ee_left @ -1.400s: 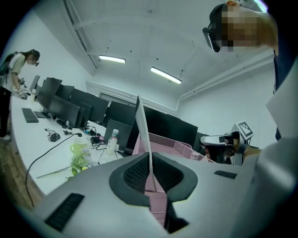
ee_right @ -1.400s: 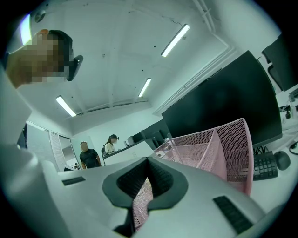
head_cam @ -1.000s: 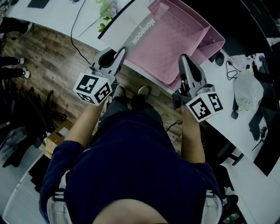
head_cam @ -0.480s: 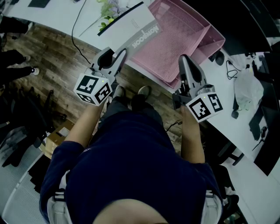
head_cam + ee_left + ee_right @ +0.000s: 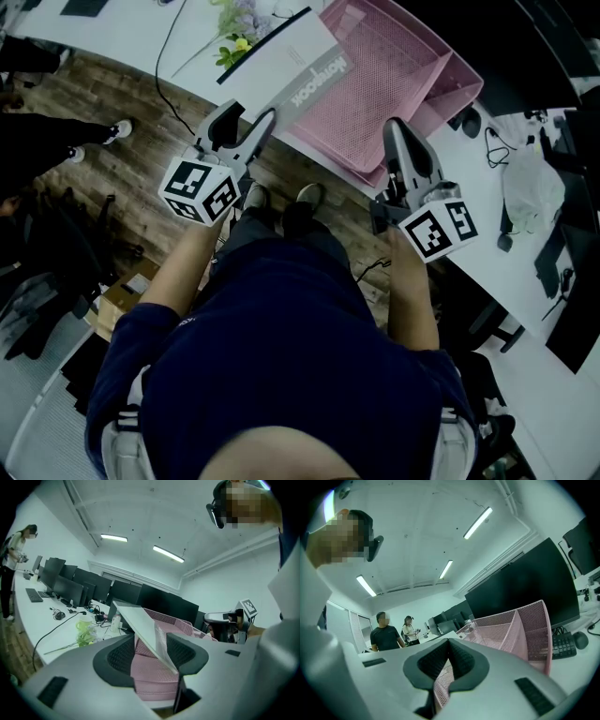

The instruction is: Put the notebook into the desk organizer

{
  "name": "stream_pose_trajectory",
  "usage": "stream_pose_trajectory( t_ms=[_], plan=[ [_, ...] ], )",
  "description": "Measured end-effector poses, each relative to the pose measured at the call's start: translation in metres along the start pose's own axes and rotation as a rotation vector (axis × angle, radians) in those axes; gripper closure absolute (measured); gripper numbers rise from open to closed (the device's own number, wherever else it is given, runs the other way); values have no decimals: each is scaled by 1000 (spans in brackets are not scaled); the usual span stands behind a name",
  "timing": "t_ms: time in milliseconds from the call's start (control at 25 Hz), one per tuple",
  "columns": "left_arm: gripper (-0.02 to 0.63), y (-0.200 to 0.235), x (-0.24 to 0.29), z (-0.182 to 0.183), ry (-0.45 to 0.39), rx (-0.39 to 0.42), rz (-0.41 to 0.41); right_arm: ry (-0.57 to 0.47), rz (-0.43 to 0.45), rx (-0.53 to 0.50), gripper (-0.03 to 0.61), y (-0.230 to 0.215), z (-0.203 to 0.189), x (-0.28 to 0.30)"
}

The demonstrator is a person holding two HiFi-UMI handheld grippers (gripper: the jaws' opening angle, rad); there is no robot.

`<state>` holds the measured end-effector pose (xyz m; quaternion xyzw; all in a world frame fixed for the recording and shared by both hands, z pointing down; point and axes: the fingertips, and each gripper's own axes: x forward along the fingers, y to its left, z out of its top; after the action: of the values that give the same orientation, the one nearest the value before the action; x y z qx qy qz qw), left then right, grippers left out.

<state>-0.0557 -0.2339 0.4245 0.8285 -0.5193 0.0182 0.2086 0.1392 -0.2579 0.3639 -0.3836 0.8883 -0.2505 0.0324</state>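
Observation:
The white notebook lies tilted with its far end on the left rim of the pink mesh desk organizer. My left gripper is at the notebook's near edge and its jaws are opening. In the left gripper view the notebook slants between the pads with a gap on the left side, and the organizer shows behind it. My right gripper sits at the organizer's near right corner. In the right gripper view its tips meet, with the organizer's mesh wall running between the jaws.
The white desk carries a bunch of flowers, a black cable, a white bag and dark monitors. A keyboard and mouse lie behind the organizer. Two people stand far off. Wooden floor lies below the desk edge.
The notebook has slid away from the left gripper, up and right onto the organizer's rim. The left jaws have spread apart. The right gripper has not moved.

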Motion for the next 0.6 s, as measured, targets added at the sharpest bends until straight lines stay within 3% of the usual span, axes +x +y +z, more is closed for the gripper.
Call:
stream_pose_trajectory(
  t_ms=[600],
  plan=[
    [390, 16, -23, 11, -21, 9, -1, -17, 2, -26, 574, 28, 1, 7]
  ],
)
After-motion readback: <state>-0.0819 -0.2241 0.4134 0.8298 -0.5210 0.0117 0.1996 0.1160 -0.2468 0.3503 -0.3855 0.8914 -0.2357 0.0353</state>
